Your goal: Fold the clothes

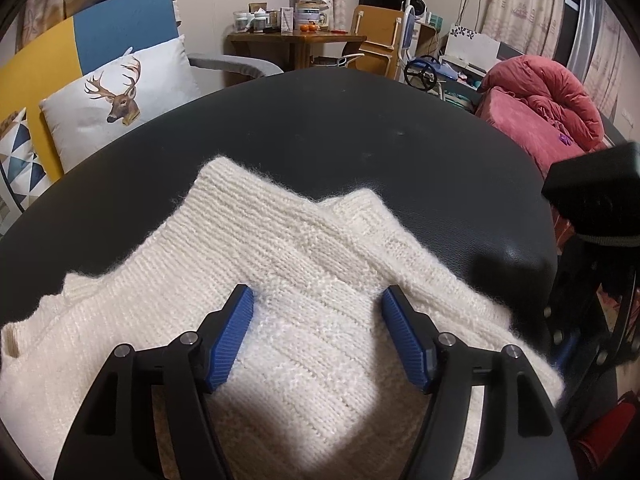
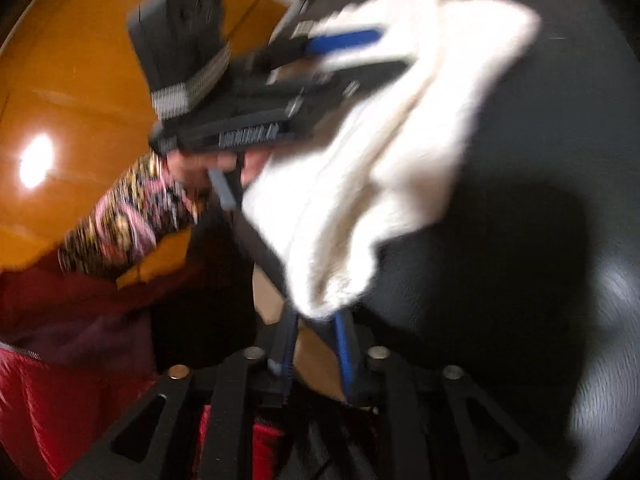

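A white knit sweater lies partly folded on a round black table. My left gripper hovers just over its middle, open. Its blue pads stand wide apart with only flat knit under them. The right wrist view is blurred. There my right gripper has narrow jaws, and a corner of the sweater covers its tips. The cloth is lifted off the table and casts a shadow. The left gripper shows further along the same cloth.
A deer-print cushion on a blue and yellow sofa lies beyond the table's left edge. A pink quilt is at the right, near the other gripper's black housing. A person's patterned sleeve is above the brown floor.
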`<move>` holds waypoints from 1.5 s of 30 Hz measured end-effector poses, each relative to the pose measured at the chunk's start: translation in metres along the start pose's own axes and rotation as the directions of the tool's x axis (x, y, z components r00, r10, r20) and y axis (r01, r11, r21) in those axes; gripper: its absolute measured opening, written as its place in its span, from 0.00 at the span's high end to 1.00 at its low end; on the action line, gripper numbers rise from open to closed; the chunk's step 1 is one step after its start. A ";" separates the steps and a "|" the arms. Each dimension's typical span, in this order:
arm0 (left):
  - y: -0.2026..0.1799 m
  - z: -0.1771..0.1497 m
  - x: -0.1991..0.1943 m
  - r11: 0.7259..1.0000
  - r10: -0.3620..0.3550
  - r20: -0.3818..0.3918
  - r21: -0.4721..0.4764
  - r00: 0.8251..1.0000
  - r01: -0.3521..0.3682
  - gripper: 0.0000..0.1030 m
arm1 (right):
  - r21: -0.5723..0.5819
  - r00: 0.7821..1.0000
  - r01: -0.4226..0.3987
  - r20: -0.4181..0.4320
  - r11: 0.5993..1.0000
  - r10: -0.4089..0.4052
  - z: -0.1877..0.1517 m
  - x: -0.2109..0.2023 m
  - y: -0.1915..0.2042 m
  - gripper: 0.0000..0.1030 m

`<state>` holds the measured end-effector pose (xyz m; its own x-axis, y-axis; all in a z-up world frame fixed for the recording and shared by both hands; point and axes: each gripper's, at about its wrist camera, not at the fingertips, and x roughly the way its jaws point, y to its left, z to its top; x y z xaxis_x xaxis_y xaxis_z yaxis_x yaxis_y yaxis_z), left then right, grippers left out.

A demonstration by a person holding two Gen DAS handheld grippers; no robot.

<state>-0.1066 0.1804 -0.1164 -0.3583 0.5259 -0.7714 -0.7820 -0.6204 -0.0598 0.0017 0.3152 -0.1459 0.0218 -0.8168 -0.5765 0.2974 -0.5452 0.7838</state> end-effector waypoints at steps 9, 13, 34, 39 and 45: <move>-0.006 0.005 -0.003 0.999 0.032 -0.011 0.000 0.999 -0.032 0.32 | -0.053 0.960 0.042 0.278 0.998 -0.025 -0.005 -0.036 0.015 0.70; -0.006 0.008 -0.003 0.999 0.034 -0.012 -0.019 0.999 -0.035 0.32 | -0.036 0.975 0.041 0.219 0.999 -0.032 0.016 -0.012 0.002 0.70; 0.013 0.000 -0.031 0.994 0.074 0.092 -0.084 0.993 -0.066 0.25 | -0.005 0.875 0.210 0.447 0.978 -0.186 0.003 -0.054 0.013 0.74; 0.021 -0.006 -0.026 0.987 0.113 0.059 -0.121 0.992 -0.106 0.25 | 0.236 0.794 0.292 0.481 0.927 -0.372 0.044 -0.063 -0.019 0.71; -0.007 -0.006 -0.021 0.999 0.037 0.084 -0.019 0.996 -0.036 0.25 | 0.357 0.828 0.119 0.480 0.926 -0.291 0.088 -0.046 -0.066 0.73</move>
<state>-0.0904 0.1697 -0.1034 -0.4287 0.5490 -0.7175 -0.7589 -0.6497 -0.0437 -0.1031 0.3722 -0.1504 -0.5266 -0.6075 -0.5947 -0.0631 -0.6696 0.7400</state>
